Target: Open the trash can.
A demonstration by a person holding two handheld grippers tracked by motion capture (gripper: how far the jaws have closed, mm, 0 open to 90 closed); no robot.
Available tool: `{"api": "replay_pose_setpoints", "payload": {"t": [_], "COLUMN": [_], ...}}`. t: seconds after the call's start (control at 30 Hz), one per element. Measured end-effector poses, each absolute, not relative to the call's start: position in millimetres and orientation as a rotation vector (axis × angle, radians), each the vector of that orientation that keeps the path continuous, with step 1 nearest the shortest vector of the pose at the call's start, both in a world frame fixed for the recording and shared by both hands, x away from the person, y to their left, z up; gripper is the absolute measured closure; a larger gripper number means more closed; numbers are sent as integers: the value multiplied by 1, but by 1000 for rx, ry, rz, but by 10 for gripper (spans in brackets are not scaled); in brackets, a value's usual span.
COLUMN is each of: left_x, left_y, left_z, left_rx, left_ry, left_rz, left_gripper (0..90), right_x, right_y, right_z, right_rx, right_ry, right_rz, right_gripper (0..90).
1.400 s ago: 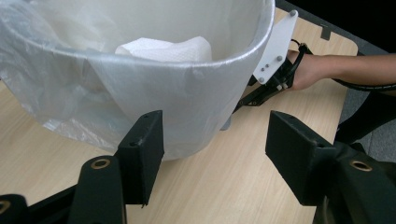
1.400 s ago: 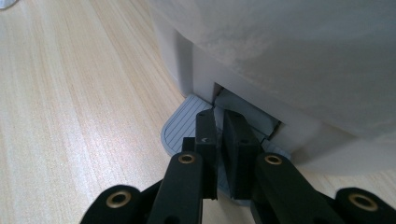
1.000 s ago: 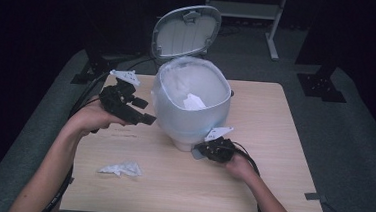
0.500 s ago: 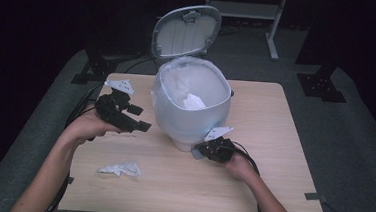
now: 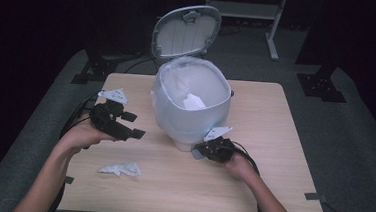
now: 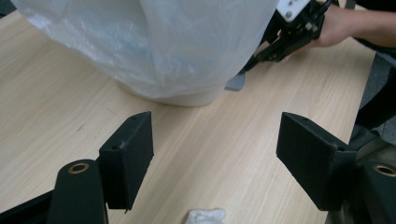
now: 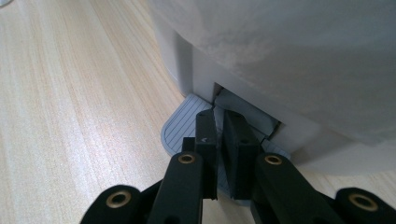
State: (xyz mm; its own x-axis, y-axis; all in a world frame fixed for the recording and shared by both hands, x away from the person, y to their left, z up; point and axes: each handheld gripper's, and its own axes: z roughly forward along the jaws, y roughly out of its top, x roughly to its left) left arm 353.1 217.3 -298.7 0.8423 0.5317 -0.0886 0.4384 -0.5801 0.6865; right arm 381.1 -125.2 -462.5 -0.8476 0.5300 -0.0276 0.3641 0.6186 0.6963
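Crumpled tissue [image 5: 119, 168] lower left waits – left gripper [image 5: 130, 125], jaws just widening and empty, descends toward it; right gripper [image 5: 204, 149], jaws together, presses the bin [image 5: 188, 103] pedal [image 7: 180, 128].

A light wooden table [image 5: 273, 142] stands on grey carpet [image 5: 354, 132] in a dark room.

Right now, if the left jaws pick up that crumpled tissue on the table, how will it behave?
The crumpled tissue will probably feel very light and squash flat between the jaws, since it is thin, creased paper. It likely won't roll or slip, lying ragged on the table.
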Motion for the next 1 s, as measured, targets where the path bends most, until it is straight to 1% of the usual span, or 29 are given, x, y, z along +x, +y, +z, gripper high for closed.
{"api": "replay_pose_setpoints", "payload": {"t": [0.27,0.33,0.53,0.6,0.8,1.0], "left_x": [349,348,342,340,334,330], "left_y": [226,227,232,234,239,244], "left_z": [-310,-313,-323,-327,-344,-361], "left_rx": [2271,2268,2260,2251,2244,2222], "left_ry": [711,719,724,724,737,750], "left_rz": [191,196,238,251,251,285], "left_gripper": [267,243,241,220,204,187], "right_x": [381,381,381,381,381,381], "right_y": [-125,-125,-125,-125,-125,-125], "right_z": [-462,-462,-462,-462,-462,-462], "right_rx": [733,735,738,737,741,742], "right_ry": [2614,2612,2613,2612,2607,2606], "right_rz": [1046,1047,1042,1039,1037,1038], "right_gripper": [842,842,842,842,842,842]}}
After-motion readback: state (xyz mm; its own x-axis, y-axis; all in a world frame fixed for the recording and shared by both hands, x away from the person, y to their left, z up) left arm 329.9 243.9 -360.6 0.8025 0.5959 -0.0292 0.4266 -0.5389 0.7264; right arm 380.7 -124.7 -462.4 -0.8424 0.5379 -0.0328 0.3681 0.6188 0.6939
